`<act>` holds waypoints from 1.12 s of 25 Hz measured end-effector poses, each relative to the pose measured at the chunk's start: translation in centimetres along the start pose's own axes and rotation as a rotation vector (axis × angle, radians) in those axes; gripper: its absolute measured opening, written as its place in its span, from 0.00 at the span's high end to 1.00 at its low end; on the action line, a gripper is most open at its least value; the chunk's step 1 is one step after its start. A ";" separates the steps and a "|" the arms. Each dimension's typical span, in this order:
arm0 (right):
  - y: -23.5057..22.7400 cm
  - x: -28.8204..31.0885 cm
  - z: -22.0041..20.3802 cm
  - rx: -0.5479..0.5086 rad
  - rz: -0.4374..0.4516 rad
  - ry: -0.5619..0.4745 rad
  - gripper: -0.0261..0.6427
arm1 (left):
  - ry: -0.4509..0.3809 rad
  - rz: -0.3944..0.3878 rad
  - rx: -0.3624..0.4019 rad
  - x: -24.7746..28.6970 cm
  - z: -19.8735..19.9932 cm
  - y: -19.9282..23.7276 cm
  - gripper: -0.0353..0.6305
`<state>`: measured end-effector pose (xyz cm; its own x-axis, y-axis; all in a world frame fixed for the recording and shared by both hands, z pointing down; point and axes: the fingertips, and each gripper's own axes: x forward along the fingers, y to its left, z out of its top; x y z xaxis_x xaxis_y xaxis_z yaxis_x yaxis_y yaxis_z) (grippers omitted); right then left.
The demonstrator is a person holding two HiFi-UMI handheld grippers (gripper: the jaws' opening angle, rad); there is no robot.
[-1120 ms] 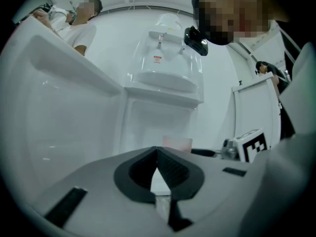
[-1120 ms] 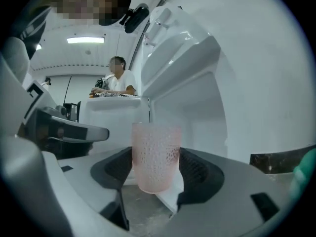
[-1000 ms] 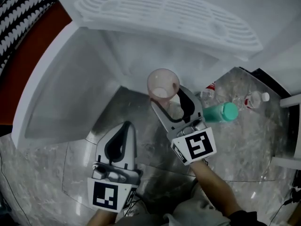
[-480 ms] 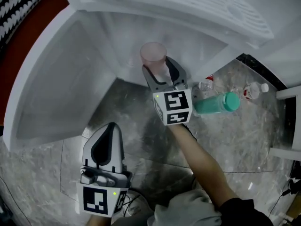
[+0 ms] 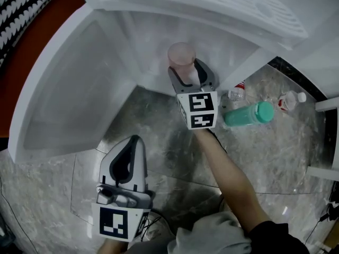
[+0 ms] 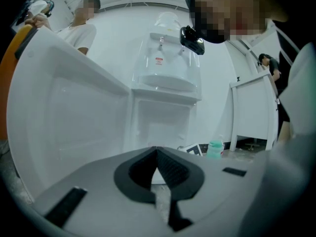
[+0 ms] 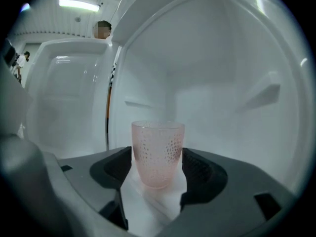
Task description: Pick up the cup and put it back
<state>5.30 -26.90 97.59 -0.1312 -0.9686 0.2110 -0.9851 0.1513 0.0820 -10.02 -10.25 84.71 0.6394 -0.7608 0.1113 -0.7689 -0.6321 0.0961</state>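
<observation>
White moulded cabinet [image 7: 222, 58] — dimpled pink cup [image 7: 158, 152] gripped by right gripper [image 7: 157, 168].

Translucent pink cup [image 7: 158, 152] looks dimpled; cabinet [image 7: 222, 83] walls glossy white; floor [image 5: 175, 142] polished stone.

what sits where

the pink dotted plastic cup [image 5: 181, 54] [image 7: 157, 152] stands in the open white cabinet [image 5: 79, 89], between the right claw's [image 5: 186, 67] jaws. the left claw [image 5: 133, 141] hangs nearer, left, above the grey marbled floor [image 5: 164, 142]. a teal cylindrical bottle [image 5: 246, 114] lies there, right of the cabinet.
</observation>
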 end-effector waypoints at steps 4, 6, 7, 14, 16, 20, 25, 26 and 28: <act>0.1 -1.0 0.3 0.007 0.017 0.004 0.45 | 0.021 0.009 0.010 -0.1 -0.5 -0.1 0.93; 0.4 -2.3 0.6 0.022 0.030 -0.002 0.45 | 0.010 0.003 0.000 0.0 -0.2 -0.3 0.93; 0.7 -3.3 0.9 0.029 0.042 -0.010 0.46 | 0.008 0.001 -0.005 0.0 -0.2 -0.4 0.93; 3.5 -11.6 6.2 0.013 0.187 -0.150 0.62 | 0.060 0.060 0.011 0.4 -2.0 0.3 0.93; 4.1 -14.0 7.5 -0.031 0.222 -0.181 0.78 | 0.045 0.067 0.020 1.0 -1.9 -0.1 0.93; 5.8 -17.8 7.1 -0.007 0.331 -0.149 0.93 | 0.055 0.052 0.028 1.5 -2.3 -1.8 0.93; 6.0 -19.7 6.6 0.046 0.383 -0.112 0.94 | 0.033 0.021 0.052 2.0 -1.7 -3.8 0.93; 5.7 -19.9 6.6 0.062 0.388 -0.107 0.94 | 0.037 0.016 0.055 2.2 -1.8 -4.1 0.93; 5.3 -20.0 6.6 0.092 0.407 -0.100 0.94 | 0.049 0.013 0.046 2.8 -2.2 -4.1 0.93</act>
<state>1.94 -8.03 87.39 -0.5167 -0.8488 0.1125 -0.8561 0.5110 -0.0768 -5.06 -9.45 86.85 0.6277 -0.7616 0.1610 -0.7758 -0.6291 0.0486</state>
